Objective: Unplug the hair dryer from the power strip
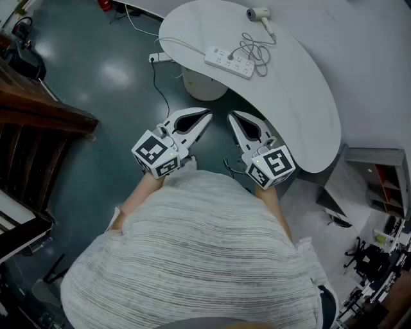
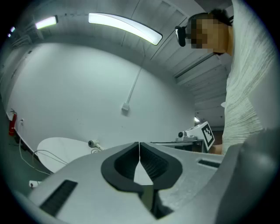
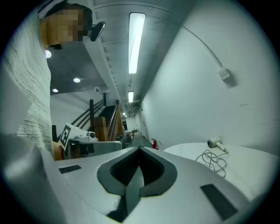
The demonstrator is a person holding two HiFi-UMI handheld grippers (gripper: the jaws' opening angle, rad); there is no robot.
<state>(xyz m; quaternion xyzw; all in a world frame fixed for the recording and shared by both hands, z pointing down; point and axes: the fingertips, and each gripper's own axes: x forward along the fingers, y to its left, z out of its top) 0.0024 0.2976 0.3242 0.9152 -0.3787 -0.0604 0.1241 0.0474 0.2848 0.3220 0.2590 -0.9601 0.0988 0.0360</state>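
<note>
A white hair dryer (image 1: 259, 13) lies at the far end of the curved white table (image 1: 308, 109). Its grey cord (image 1: 254, 47) coils down to a plug seated in the white power strip (image 1: 229, 62). Both grippers hover side by side close to the person's body, short of the table's near edge. My left gripper (image 1: 207, 115) is shut and empty, jaw tips touching (image 2: 139, 144). My right gripper (image 1: 232, 116) is likewise shut with nothing held (image 3: 140, 149). The hair dryer (image 3: 214, 142) and cord (image 3: 214, 160) show far ahead in the right gripper view; the dryer (image 2: 92, 143) is small in the left gripper view.
A white bin (image 1: 204, 86) stands under the table. The power strip's own white cable (image 1: 176, 44) runs off the table to the floor at the left. A wooden staircase (image 1: 38, 122) lies to the left, a shelf unit (image 1: 379, 183) to the right.
</note>
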